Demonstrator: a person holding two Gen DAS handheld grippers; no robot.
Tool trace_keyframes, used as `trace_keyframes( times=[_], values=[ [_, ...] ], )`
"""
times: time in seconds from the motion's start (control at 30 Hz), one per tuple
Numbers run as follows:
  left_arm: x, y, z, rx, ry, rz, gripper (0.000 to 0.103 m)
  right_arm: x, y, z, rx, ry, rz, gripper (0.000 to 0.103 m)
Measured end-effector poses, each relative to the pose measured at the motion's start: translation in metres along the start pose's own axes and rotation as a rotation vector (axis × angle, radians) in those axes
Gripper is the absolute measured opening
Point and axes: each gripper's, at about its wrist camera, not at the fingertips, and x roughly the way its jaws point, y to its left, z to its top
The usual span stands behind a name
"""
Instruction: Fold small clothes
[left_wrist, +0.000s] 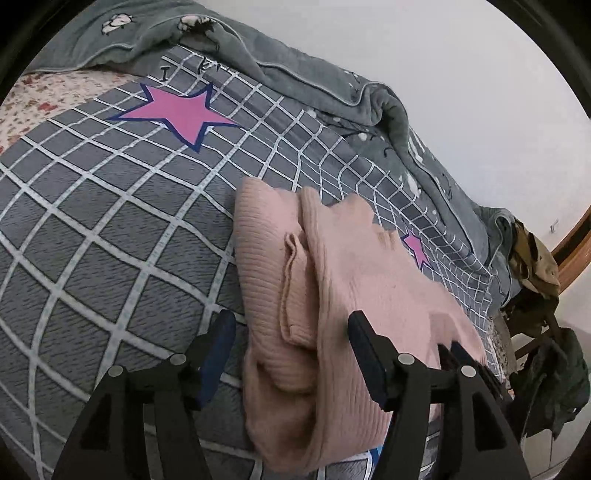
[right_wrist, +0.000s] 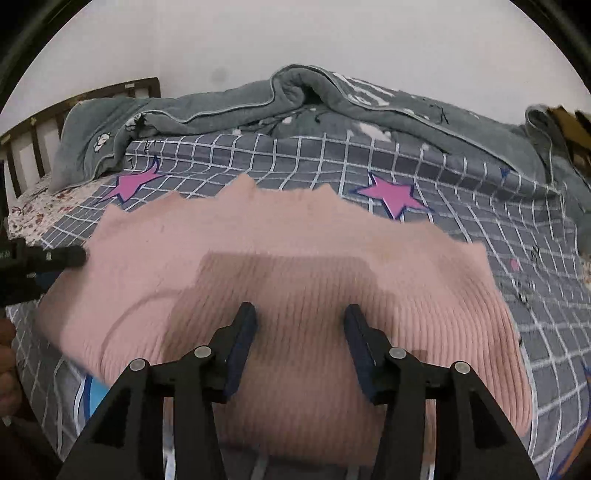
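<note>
one pink ribbed knit garment (right_wrist: 280, 280) lies folded on the bed sheet (left_wrist: 110, 229), a grey sheet with a white grid. in the left wrist view the garment (left_wrist: 332, 280) runs from the centre toward 6 o'clock, with a folded sleeve or flap lying on top of it toward its left edge.

the left gripper (left_wrist: 291, 325) hangs over that garment with its two fingers (left_wrist: 221, 332) moderately wide apart; the pads press on nothing, and the cloth lies below the gap. the right gripper (right_wrist: 299, 317) is likewise parted, its two fingers (right_wrist: 245, 325) clear of the knit, which fills the view beneath them. the right view is smeared, so the garment's far edge looks jagged. in it the left gripper's tip (right_wrist: 70, 256) shows at 9 o'clock, at the garment's left edge; whether it touches there i cannot tell.

two pink stars (right_wrist: 391, 195) show on the sheet in each view. one grey-green quilt (right_wrist: 295, 99) is bunched along the far side at 12 o'clock. one dark wooden headboard (right_wrist: 74, 107) stands at 10 o'clock. some clothes (left_wrist: 535, 280) hang at 3 o'clock in the left view.
</note>
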Motion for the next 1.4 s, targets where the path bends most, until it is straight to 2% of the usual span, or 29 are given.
trace_keyframes(
  times=[0.17,0.43,0.57,0.7,0.8,0.9,1.0,1.13,1.23,1.33,1.4],
  values=[
    [0.006,-0.006,0.000,0.009,-0.002,0.003,0.063,0.021,-0.006,0.006,0.035,0.024,0.000,0.050],
    [0.012,-0.014,-0.001,0.026,0.004,0.033,0.064,0.013,-0.005,0.002,0.013,0.008,-0.003,0.049],
    [0.014,-0.012,0.002,-0.008,0.015,0.032,0.063,0.004,-0.002,-0.001,-0.014,-0.007,-0.005,0.049],
    [0.018,-0.014,0.001,-0.042,0.012,0.065,0.038,-0.013,0.010,-0.011,-0.123,-0.027,-0.008,0.049],
    [0.016,-0.017,-0.002,-0.048,0.001,0.075,0.028,-0.028,0.013,-0.021,-0.188,-0.034,0.075,0.049],
    [0.013,-0.024,-0.001,-0.042,-0.004,0.103,0.025,-0.044,-0.009,-0.022,-0.156,-0.068,0.126,0.049],
    [0.009,-0.031,0.007,-0.087,0.020,0.124,0.023,-0.059,-0.043,-0.017,-0.069,-0.120,0.081,0.050],
    [0.000,-0.057,0.022,-0.103,0.031,0.163,0.023,-0.078,-0.105,-0.008,0.115,-0.176,0.047,0.050],
    [-0.006,-0.088,0.031,-0.108,0.036,0.156,0.023,-0.087,-0.138,-0.007,0.191,-0.196,-0.005,0.050],
    [-0.008,-0.126,0.035,-0.096,0.031,0.157,0.023,-0.093,-0.164,-0.006,0.230,-0.205,-0.142,0.050],
    [-0.004,-0.158,0.033,-0.063,0.030,0.156,0.022,-0.097,-0.177,-0.009,0.235,-0.206,-0.182,0.050]
  ],
)
